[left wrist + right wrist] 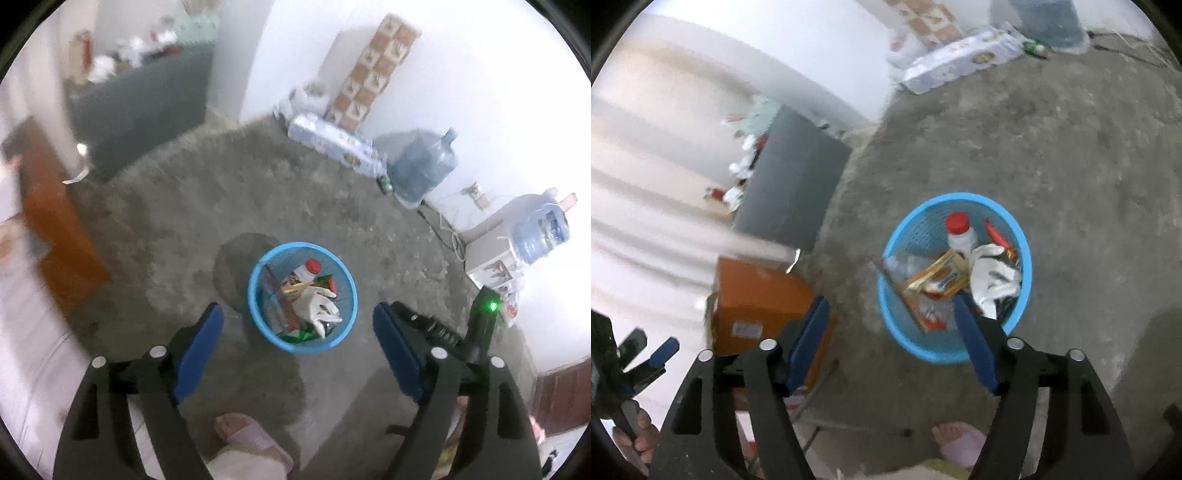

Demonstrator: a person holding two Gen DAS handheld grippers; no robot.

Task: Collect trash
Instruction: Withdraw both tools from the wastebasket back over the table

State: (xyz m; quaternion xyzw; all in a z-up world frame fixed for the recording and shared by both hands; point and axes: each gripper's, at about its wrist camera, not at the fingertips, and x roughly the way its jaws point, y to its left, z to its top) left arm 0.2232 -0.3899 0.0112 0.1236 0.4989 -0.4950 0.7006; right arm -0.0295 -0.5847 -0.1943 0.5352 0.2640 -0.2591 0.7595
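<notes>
I can't read the labels on the wrappers [936, 282] in the bin [1027, 254]; my right finger [975, 343] covers its near rim. The left-hand shelf [122, 62] is blurred.

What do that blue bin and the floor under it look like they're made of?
The blue bin looks like plastic: bright uniform colour and walls pierced with small mesh holes. The floor looks like bare concrete or cement: grey, matte, rough and blotchy, with darker patches. Blur leaves finer texture uncertain.
</notes>
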